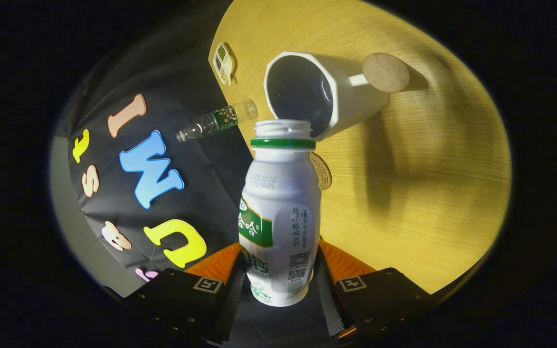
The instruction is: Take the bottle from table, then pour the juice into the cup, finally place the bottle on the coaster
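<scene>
Clamped between the tongs (278,278), both fingers pressing its sides, the white bottle (280,212) tips its open mouth at the cup (324,94). Behind lies the wooden tabletop (428,193), with a coaster (324,170) just past the bottle.

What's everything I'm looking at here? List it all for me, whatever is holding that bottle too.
bottle: one, white with a green neck ring and green label, cap off, held between the jaws with its mouth at the cup's rim.
cup: one, white with a dark inside, on the table just beyond the bottle's mouth.
coaster: one, tan and round, on the table, partly hidden behind the bottle's shoulder.
round disc: one, tan, beyond the cup.
clear bottle: one, see-through with a green label, at the table's edge.
small packet: one, pale, at the table's far edge.
table: one, yellow wood.
gripper: one; its jaws press the white bottle's lower body from both sides.
</scene>
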Motion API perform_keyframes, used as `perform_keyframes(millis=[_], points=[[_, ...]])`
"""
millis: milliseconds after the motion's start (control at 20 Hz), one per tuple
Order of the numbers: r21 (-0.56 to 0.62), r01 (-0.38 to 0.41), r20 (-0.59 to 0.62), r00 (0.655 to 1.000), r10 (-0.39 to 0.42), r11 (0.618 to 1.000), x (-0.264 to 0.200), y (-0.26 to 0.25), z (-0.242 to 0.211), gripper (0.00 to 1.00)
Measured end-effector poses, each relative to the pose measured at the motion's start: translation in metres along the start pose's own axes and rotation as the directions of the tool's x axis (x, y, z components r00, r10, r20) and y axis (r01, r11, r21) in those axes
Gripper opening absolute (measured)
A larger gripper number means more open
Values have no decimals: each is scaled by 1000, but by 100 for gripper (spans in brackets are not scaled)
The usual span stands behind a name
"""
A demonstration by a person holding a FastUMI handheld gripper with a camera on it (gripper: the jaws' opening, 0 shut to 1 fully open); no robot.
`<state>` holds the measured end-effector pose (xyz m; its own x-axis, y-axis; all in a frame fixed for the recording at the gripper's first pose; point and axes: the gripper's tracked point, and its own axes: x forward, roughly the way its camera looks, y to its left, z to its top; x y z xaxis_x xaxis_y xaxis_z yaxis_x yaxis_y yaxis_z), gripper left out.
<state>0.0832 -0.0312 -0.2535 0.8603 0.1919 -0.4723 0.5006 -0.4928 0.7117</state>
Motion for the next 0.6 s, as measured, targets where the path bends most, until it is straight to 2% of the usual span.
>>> perform_keyframes(millis=[400,600], points=[[41,-10,-7,1000,10,999,-6,2,6,72],[59,9,-18,1000,-8,998,-6,3,5,72]])
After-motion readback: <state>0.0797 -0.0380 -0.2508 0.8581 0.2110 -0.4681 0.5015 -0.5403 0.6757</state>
